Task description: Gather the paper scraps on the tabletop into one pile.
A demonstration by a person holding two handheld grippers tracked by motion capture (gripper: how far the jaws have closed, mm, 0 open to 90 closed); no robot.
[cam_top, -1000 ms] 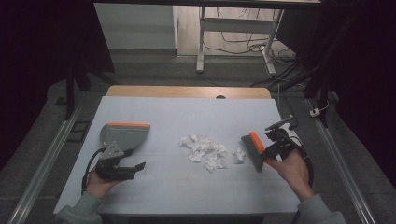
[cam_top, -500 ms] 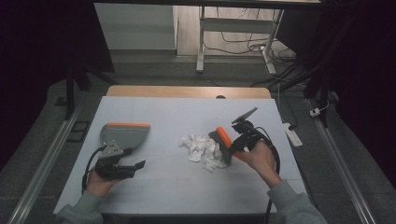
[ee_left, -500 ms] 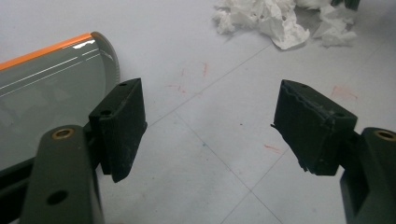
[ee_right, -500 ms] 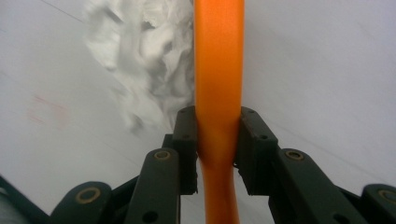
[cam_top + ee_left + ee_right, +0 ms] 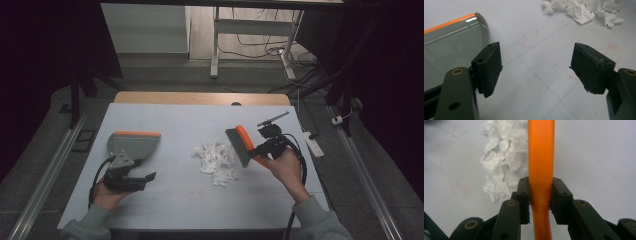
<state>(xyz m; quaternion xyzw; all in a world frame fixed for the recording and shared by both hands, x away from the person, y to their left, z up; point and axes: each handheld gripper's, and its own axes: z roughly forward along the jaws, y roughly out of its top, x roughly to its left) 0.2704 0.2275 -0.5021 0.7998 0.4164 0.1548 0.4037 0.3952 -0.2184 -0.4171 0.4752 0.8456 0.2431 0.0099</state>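
A grey dustpan (image 5: 134, 144) with an orange lip lies at the table's left; in the left gripper view the dustpan (image 5: 451, 45) sits just beside the left jaw. My left gripper (image 5: 147, 177) rests below it, open (image 5: 535, 68), with bare table between its jaws. A pile of crumpled white paper (image 5: 216, 159) lies mid-table, and this paper (image 5: 581, 8) also shows ahead of the left gripper. My right gripper (image 5: 260, 149) is shut on the orange handle (image 5: 541, 157) of a hand brush (image 5: 239, 144), whose dark bristles stand at the pile's right edge. The paper (image 5: 504, 157) lies left of the handle.
The pale blue table (image 5: 190, 200) has a wooden strip along its far edge. A white power strip (image 5: 311, 145) lies on the floor off the right edge. A metal rail (image 5: 50, 175) runs along the left side.
My right gripper has carried the brush leftward to the paper pile, and the loose scraps at the right have been pushed into a tighter pile. The left gripper has stayed still.
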